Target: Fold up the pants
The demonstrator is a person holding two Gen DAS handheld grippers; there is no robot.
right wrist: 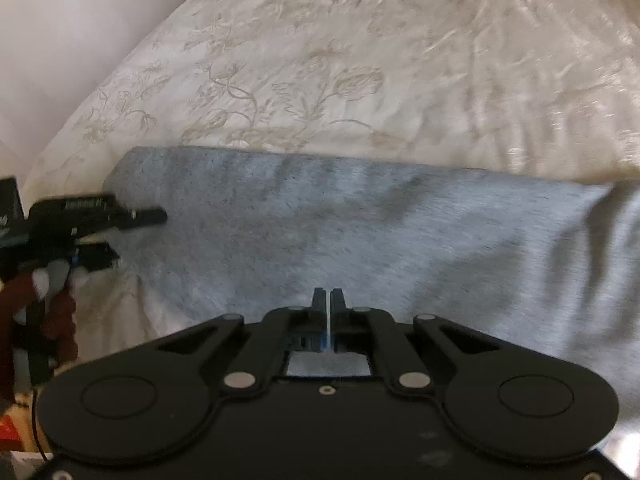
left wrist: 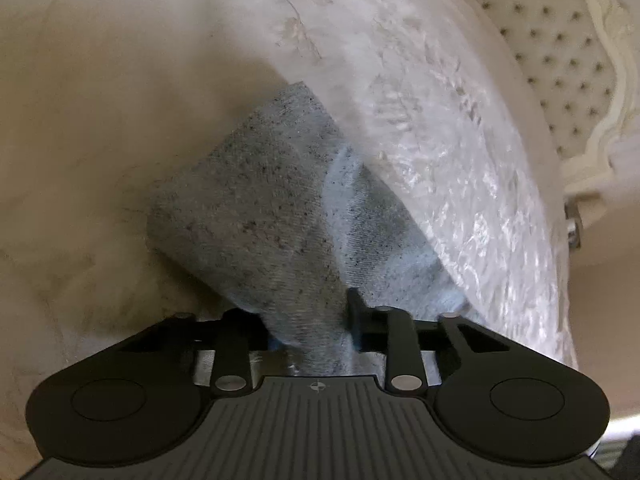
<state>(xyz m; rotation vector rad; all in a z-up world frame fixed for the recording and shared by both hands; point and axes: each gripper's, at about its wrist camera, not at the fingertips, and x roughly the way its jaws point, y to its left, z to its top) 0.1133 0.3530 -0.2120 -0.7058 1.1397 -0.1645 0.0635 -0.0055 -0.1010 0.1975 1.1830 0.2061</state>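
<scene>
The heathered grey-blue knit pants lie as a long band across the cream bedspread with pale floral embroidery, and the step in hand looks like carrying one end over to make a fold. To do it well, I judge both held edges should travel at the same height and pace, so the cloth stays taut between them and lands with its edges matched, not skewed (the soft knit will sag and wrinkle if one side lags). The left gripper has its black fingers closed to a narrow gap around a bunched thickness of the pants, which drapes away from it toward the bedspread. The right gripper has its fingers pinched nearly together at the near edge of the cloth; a thin layer seems caught between them, though I cannot tell this for certain.
</scene>
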